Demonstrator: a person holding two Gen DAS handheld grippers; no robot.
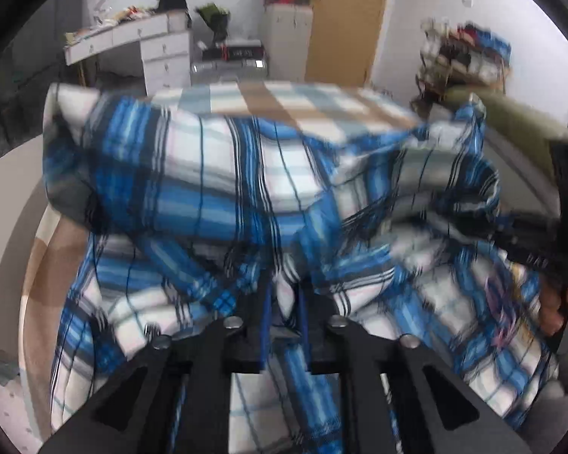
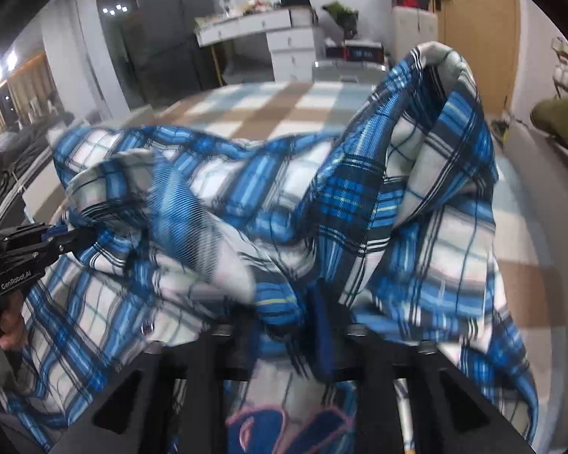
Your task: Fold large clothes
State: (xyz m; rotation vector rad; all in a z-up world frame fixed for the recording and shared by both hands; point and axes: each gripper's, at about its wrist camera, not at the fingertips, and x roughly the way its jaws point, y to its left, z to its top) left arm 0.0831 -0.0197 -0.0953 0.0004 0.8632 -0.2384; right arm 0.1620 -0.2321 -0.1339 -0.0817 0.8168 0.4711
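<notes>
Left gripper: the black two-finger left gripper (image 1: 284, 299) pointed downward over the bed, its jaws narrow, with a fold of cloth between the blue pads; whether the pads pressed on it could not be told. In the right wrist view it showed at the left edge (image 2: 77, 236), its tips at the cloth's hem.
Right gripper: the black two-finger right gripper (image 2: 299, 302) also tilted downward, jaws partly apart, cloth bunched between them; the grip itself could not be told. It showed at the right edge of the left wrist view (image 1: 526, 242).
Hands: one bare hand (image 2: 0, 325) gripped the left gripper's handle; fingers of another hand (image 1: 560, 302) wrapped the right one's.
Sleeve: an olive-green sleeve (image 2: 560, 121) showed far right.
Garment: one large blue, white and black plaid shirt (image 1: 246, 189) lay crumpled and partly lifted on the bed, stretched between both grippers, a peak raised on the right.
Bed: one beige, white and pale-blue checked bedspread (image 2: 269, 109).
Count: two grippers, one shirt.
Writing: "GenRobot.AI" on the left gripper's body (image 2: 15, 280).
Far side: white drawer desk (image 2: 261, 34).
</notes>
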